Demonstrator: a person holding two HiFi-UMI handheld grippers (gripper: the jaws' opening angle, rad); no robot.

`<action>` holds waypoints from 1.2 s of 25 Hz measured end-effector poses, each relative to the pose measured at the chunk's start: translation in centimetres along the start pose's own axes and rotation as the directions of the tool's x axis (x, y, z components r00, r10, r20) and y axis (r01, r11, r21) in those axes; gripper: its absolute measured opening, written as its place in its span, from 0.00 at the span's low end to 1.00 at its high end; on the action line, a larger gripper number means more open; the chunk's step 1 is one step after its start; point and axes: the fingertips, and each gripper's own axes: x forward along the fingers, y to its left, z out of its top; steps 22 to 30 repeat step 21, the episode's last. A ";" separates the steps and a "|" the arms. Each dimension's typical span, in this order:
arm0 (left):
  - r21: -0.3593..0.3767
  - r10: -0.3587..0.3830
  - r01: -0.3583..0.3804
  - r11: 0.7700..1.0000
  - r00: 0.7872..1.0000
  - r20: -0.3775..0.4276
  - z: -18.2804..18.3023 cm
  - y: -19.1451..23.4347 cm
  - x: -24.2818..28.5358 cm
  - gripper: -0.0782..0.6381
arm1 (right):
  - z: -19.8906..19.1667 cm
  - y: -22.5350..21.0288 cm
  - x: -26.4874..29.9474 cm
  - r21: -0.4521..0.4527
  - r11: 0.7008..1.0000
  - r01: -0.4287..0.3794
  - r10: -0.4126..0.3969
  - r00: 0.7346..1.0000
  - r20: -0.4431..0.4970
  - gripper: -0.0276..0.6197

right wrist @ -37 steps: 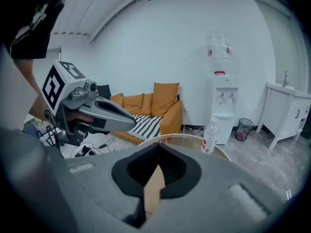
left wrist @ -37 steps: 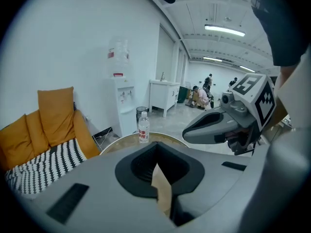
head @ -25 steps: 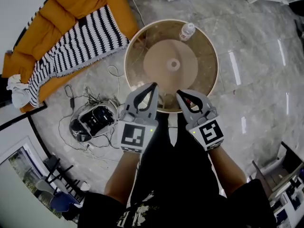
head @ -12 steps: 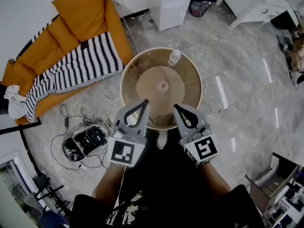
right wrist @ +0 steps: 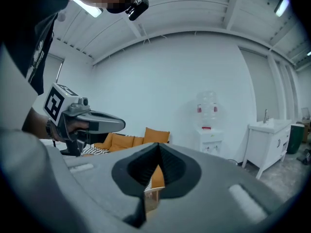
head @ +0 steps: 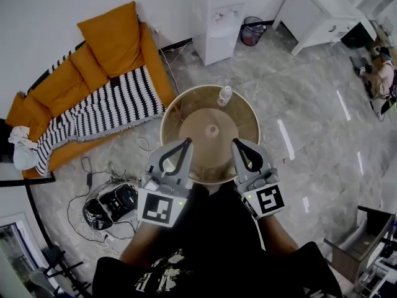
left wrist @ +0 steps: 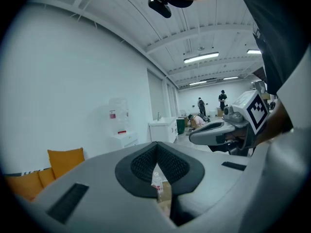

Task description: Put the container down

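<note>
The container, a small clear bottle [head: 224, 95] with a white cap, stands upright on the round glass-topped table [head: 186, 107], near the rim at about 1 o'clock from the table's centre. Neither gripper touches it.

The left gripper [head: 187, 141] is at the table's 7 o'clock edge with its jaws pressed together at the tips and nothing between them. In the left gripper view the bottle shows small and far off through the gap behind the closed tips. The right gripper [head: 235, 142] is at the table's 5 o'clock edge, its jaws likewise closed together and empty. The two grippers are held side by side, apart from each other, each pointing toward 12 o'clock across the table. Each gripper view shows the other gripper out to its side.

Beyond the table, an orange sofa [head: 93, 67] runs along the wall at 10 o'clock, with a black-and-white striped blanket [head: 105, 107] spread over its seat. A white water dispenser [head: 220, 20] stands against the wall at 12 o'clock, a dark waste bin [head: 251, 30] just beside it toward 1 o'clock, and a white desk [head: 322, 11] further toward 2 o'clock. On the grey marble floor at 8 o'clock lies a black device [head: 115, 202] among loose cables.
</note>
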 end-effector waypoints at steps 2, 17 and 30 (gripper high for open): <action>0.000 -0.007 0.007 1.000 1.000 0.002 0.5 0.1 -0.3 0.13 | 1.0 0.4 -0.3 -0.013 1.000 0.010 -0.010 1.000 0.014 0.03; 0.022 -0.044 0.042 0.999 0.997 0.059 2.3 1.6 0.1 0.13 | 3.5 1.2 1.0 -0.052 0.998 0.032 -0.029 0.998 0.055 0.03; 0.009 -0.027 0.027 1.000 0.998 0.060 2.8 2.8 0.1 0.13 | 4.2 1.1 1.9 -0.070 0.997 0.033 -0.028 0.997 0.071 0.03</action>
